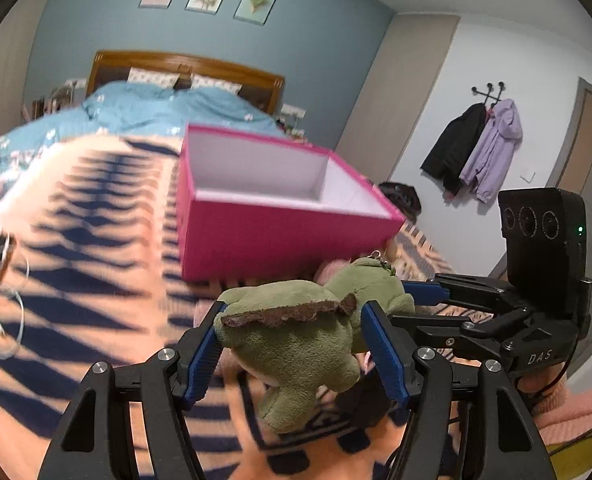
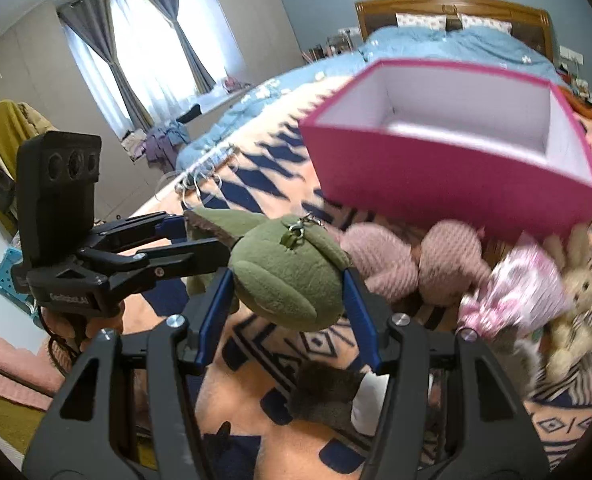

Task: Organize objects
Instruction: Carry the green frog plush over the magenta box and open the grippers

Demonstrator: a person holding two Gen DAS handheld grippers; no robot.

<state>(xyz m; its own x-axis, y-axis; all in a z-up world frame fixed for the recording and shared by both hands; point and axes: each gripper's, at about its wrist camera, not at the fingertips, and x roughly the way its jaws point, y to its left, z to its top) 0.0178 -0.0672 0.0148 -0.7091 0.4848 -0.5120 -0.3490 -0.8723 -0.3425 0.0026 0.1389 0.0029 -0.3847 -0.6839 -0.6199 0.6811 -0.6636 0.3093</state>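
A green plush dinosaur [image 1: 296, 340] hangs clamped above the bed, near an open pink box [image 1: 279, 216].

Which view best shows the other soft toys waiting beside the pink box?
The right wrist view: the pink plush and the rabbit doll lie in front of the pink box, though blurred. In the left wrist view the green plush hides almost all of them.

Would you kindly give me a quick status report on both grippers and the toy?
Left gripper and right gripper both shut on green plush dinosaur, held off the blanket. Open pink cardboard box ahead. Pink knitted plush lies between.
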